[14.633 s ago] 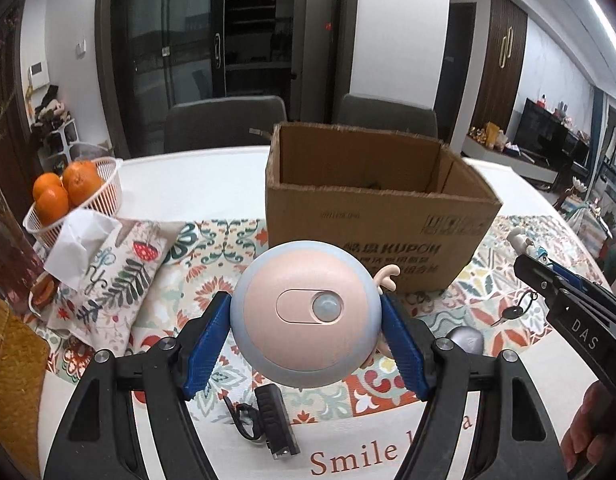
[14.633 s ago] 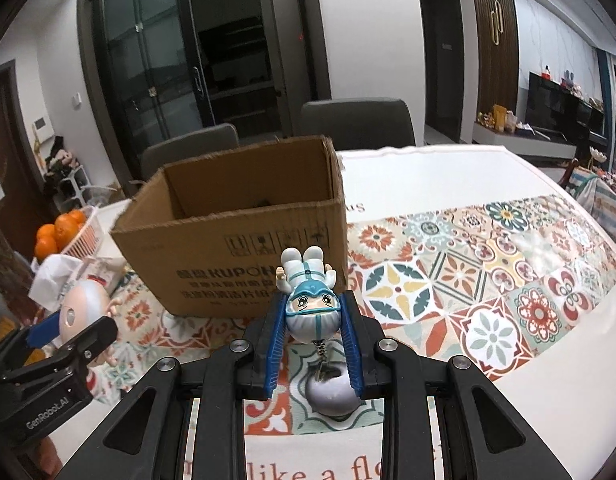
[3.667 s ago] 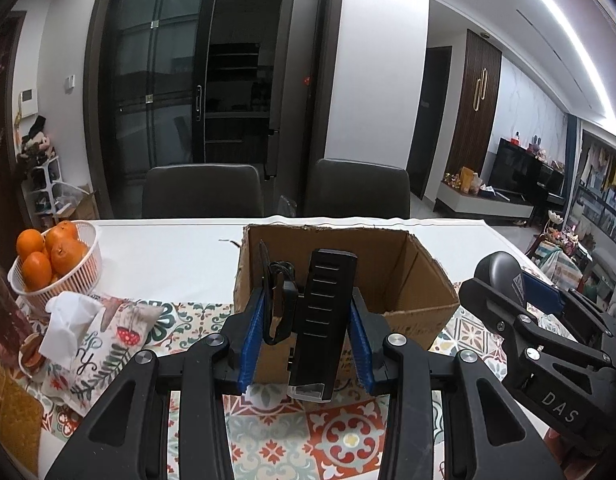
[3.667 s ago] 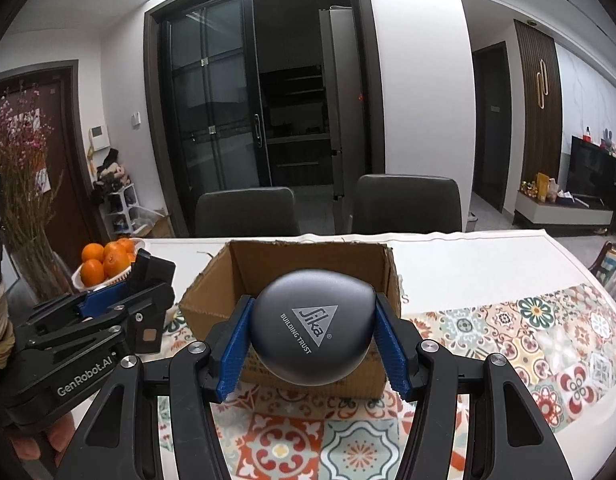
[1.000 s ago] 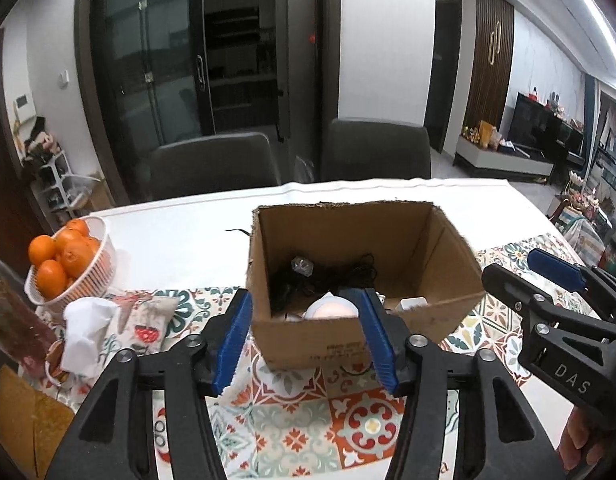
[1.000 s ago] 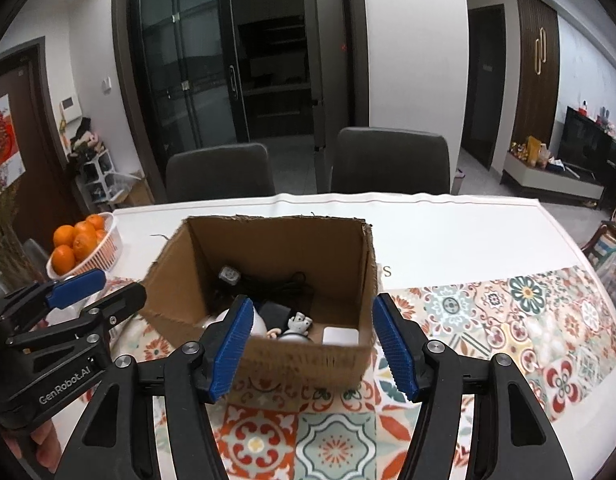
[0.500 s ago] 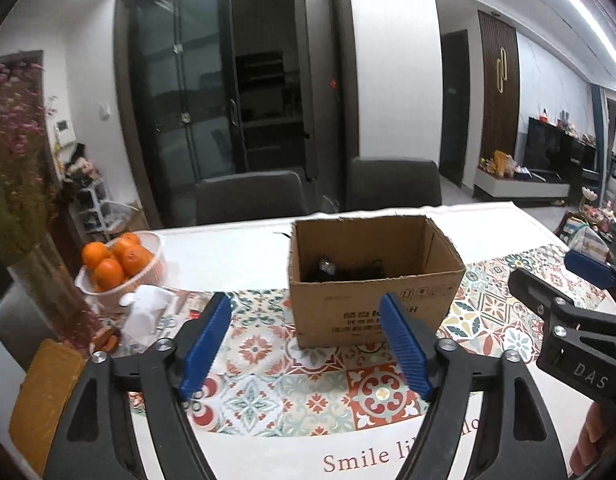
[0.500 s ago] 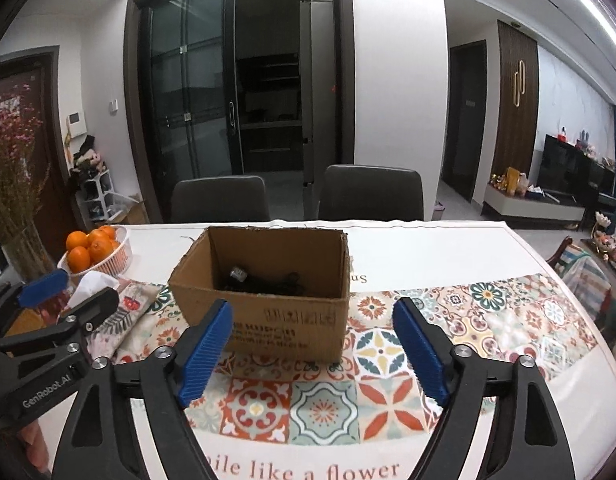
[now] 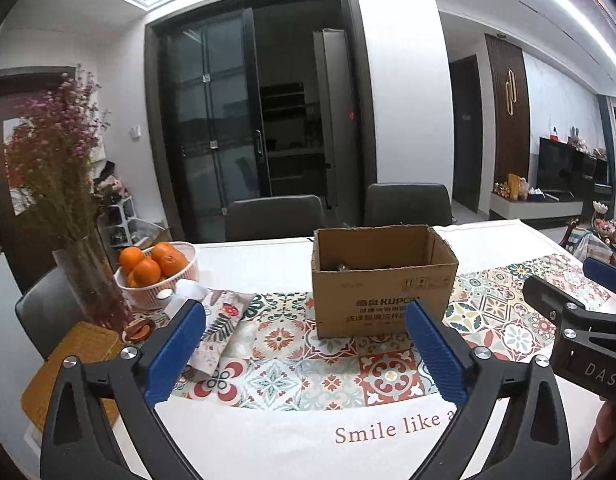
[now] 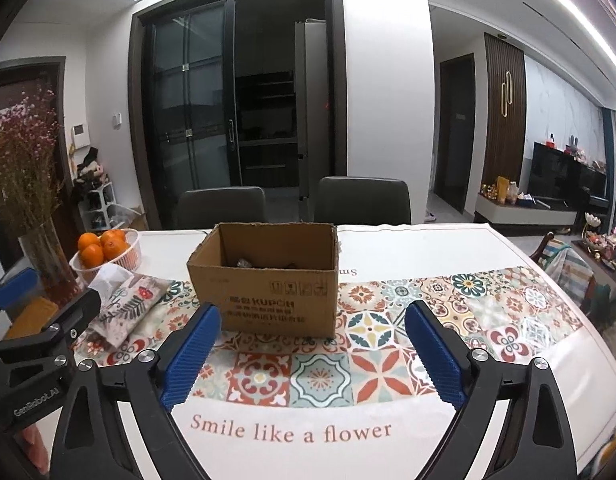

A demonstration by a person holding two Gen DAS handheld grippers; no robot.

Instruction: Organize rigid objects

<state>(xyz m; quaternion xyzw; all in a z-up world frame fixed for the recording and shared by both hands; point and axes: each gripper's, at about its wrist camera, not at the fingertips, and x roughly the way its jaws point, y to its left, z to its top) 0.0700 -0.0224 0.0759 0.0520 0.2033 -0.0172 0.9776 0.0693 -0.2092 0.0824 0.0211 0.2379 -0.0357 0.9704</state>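
A brown cardboard box (image 9: 382, 296) (image 10: 268, 300) stands open-topped in the middle of the patterned tablecloth; only a few dark items show over its rim. My left gripper (image 9: 304, 320) hangs well in front of the box, its blue jaws still opening and nothing between them. My right gripper (image 10: 313, 328) also stays short of the box, jaws opening and empty. Each gripper shows at the edge of the other's view: the right gripper (image 9: 580, 308) at the far right, the left gripper (image 10: 32, 320) at the far left.
A white basket of oranges (image 9: 158, 276) (image 10: 108, 254), a tissue pouch (image 9: 216, 320) (image 10: 124, 300) and a glass vase of dried flowers (image 9: 92, 284) stand at the table's left. Two dark chairs (image 9: 276, 216) sit behind the table. A woven mat (image 9: 68, 364) lies front left.
Both grippers have drawn back from over the box toward the near edge of the table and their jaws have spread wider. The box now looks smaller and farther away.
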